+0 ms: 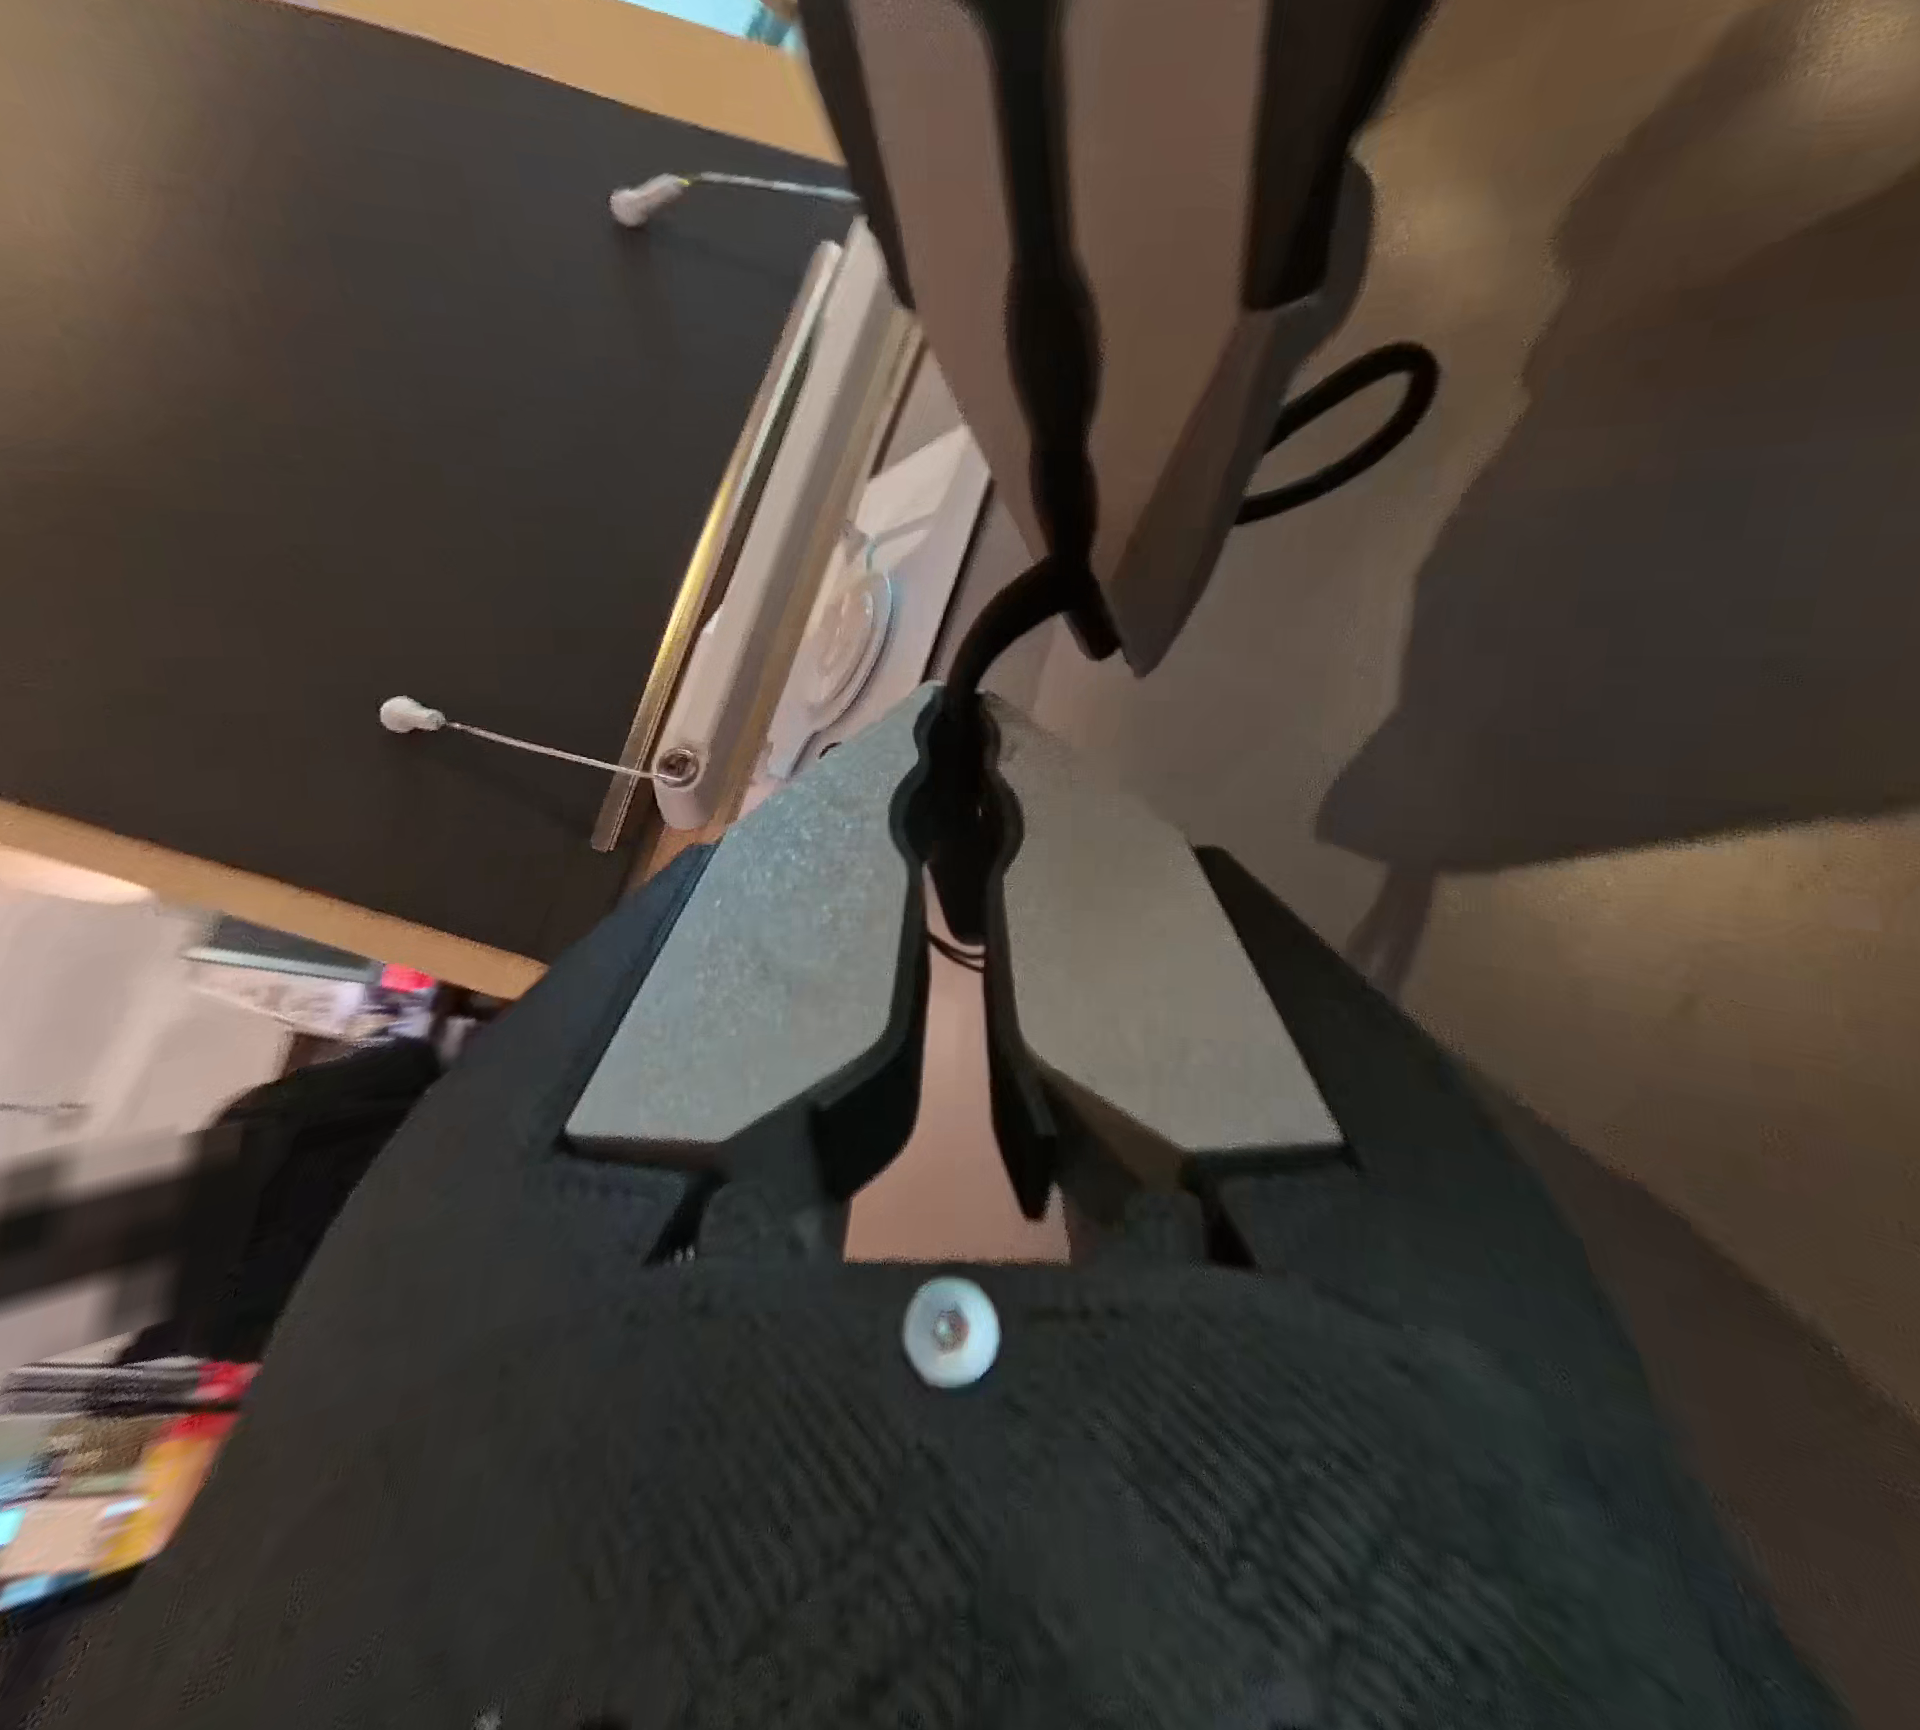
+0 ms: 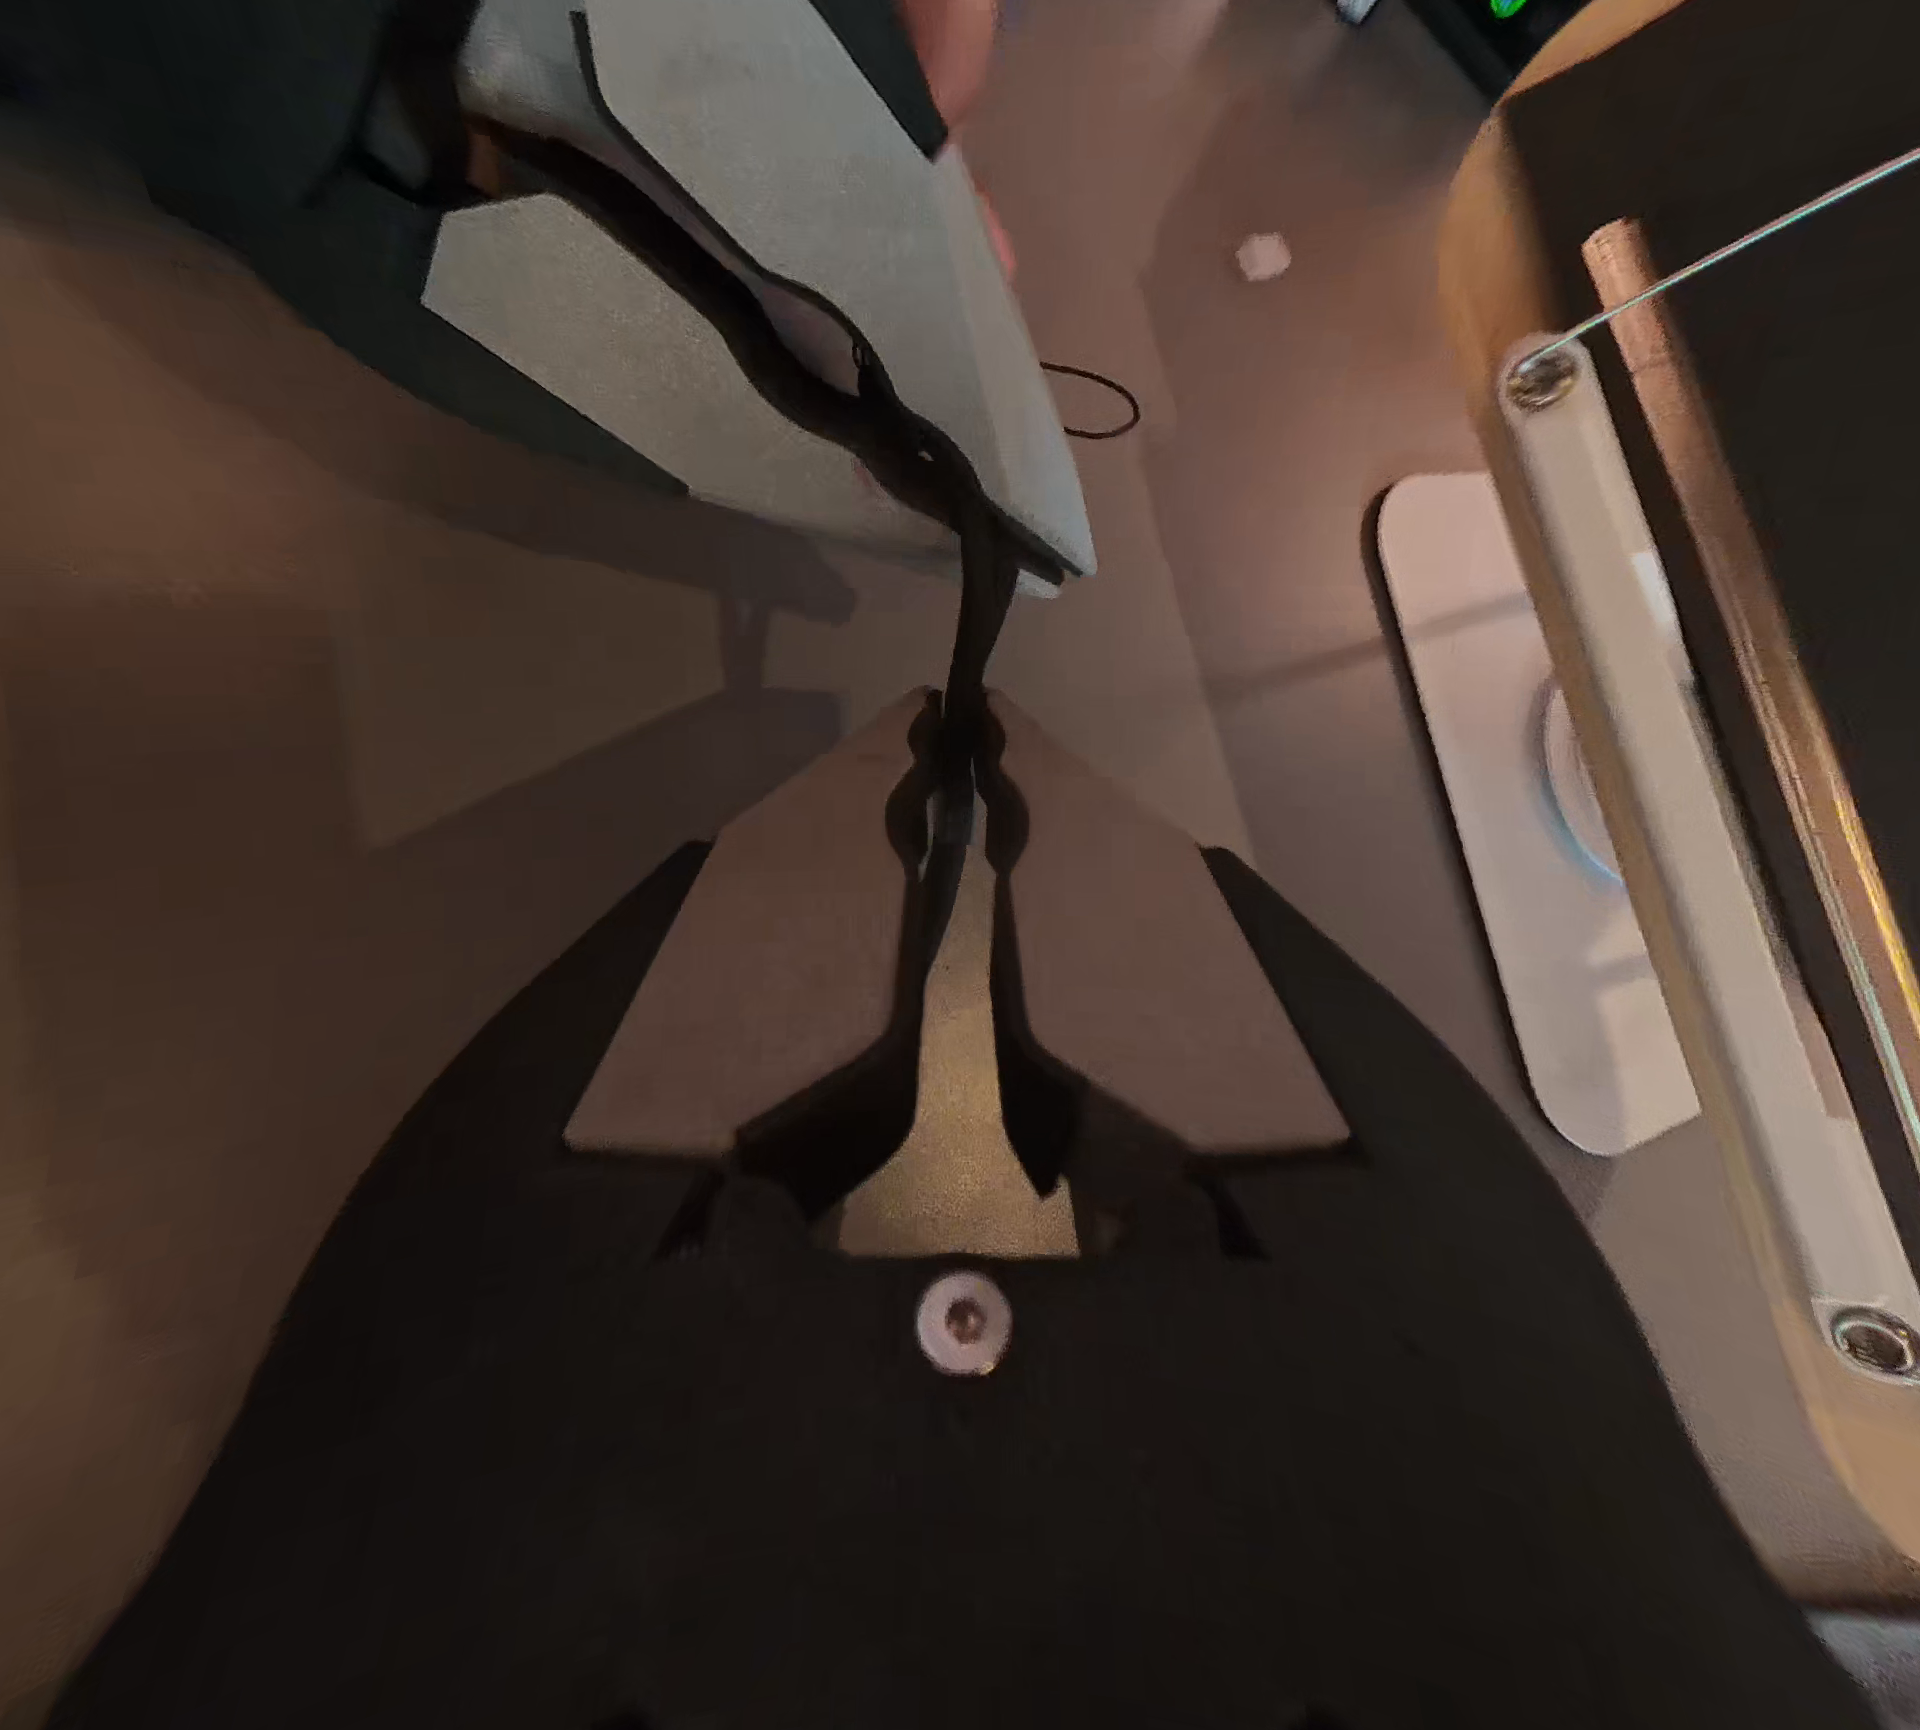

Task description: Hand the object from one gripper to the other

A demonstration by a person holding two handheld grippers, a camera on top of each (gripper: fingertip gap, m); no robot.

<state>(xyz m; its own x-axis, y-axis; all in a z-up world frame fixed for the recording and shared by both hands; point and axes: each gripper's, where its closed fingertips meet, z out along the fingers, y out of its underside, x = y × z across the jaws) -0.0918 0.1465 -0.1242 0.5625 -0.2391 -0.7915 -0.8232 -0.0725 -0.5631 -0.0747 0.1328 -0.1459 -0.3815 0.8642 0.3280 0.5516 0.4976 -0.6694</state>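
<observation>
A: Two pinches on one cord [image 1: 992, 626], both at once. Thin, black, limp; strung in mid-air between the two sets of tips, short span, slightly bowed

B: Held how?

A: Clamped at each end. Left gripper [image 1: 961, 745] pressed together on it, with cord wedged in the wavy slot between the pads. Right gripper [image 2: 961, 714] likewise, squeezed tight on the other end. Spare loop [image 1: 1351, 423] poking out beyond the right one's fingers

B: So probably mid-handover, with neither end freed yet. Giver and taker?

A: Cannot tell from this

B: Worst case from here?

A: Pulling apart before any release. Would draw the cord taut, then drag it through the weaker pinch or flick it free

B: And letting go too soon?

A: Depends on the receiving grip. Looks shallow, right at the tips on both sides; hard to judge the depth of cord inside. Thin and likely slippery, so apt to slide out and drop to the table [image 2: 260, 537]

B: Anything nearby to snag on?

A: Black board [image 1: 312, 381] off to the side, with thin wires [image 1: 540, 745] stretched across it and a white plate [image 2: 1475, 797] just beside. Well apart from the cord. Could catch the loop if swung that way

B: Some smear in both views, too

A: Yes; hints at motion, hence more risk of a tug. Safest to open one side only, slowly, then ease away
</observation>
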